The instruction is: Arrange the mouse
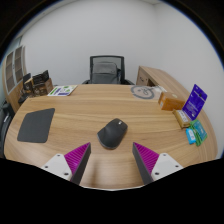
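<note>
A dark grey computer mouse point(113, 132) lies on the wooden table point(90, 110), just ahead of my fingers and a little toward the right one. A black mouse mat point(35, 125) lies on the table's left side, well apart from the mouse. My gripper point(112, 158) is open and empty; its left finger pad point(76, 157) and right finger pad point(149, 157) stand wide apart above the table's near edge, short of the mouse.
A black office chair point(105, 70) stands behind the table. A purple box point(196, 100), an orange box point(172, 99) and small packets point(192, 130) lie on the right side. A round dish point(144, 92) and papers point(62, 90) sit farther back. Shelves point(18, 75) stand at left.
</note>
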{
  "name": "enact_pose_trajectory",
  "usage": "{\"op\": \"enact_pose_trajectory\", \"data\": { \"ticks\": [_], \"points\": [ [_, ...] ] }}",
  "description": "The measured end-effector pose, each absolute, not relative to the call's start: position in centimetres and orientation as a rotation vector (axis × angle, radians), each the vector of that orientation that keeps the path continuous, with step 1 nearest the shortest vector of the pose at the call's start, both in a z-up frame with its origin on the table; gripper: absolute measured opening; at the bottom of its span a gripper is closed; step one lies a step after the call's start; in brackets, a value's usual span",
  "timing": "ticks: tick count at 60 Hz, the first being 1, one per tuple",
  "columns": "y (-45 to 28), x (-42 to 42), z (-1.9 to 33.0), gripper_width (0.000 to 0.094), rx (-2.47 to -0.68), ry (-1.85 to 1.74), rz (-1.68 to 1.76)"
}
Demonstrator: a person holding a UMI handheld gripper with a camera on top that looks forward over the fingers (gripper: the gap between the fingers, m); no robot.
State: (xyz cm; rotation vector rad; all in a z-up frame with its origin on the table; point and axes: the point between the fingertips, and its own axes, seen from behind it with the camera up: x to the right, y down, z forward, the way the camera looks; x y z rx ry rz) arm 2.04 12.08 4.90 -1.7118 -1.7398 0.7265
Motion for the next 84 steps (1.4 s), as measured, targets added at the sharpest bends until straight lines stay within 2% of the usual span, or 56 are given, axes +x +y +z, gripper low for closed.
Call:
{"op": "enact_pose_trajectory", "data": {
  "ticks": [31,69,74,78,84],
  "points": [
    [11.8,-5.3,-0.9,0.0856,-1.789,-1.798,0.706],
    [10.9,-10.3,-1.9,0.0861,-1.808,-1.807,0.699],
    [11.3,-10.5,-2.0,0.0817,-1.824,-1.785,0.684],
    [11.6,-10.5,-2.0,0.0745,-1.835,-1.764,0.668],
    [12.3,-10.6,-2.1,0.0510,-1.856,-1.714,0.668]
  ]
}}
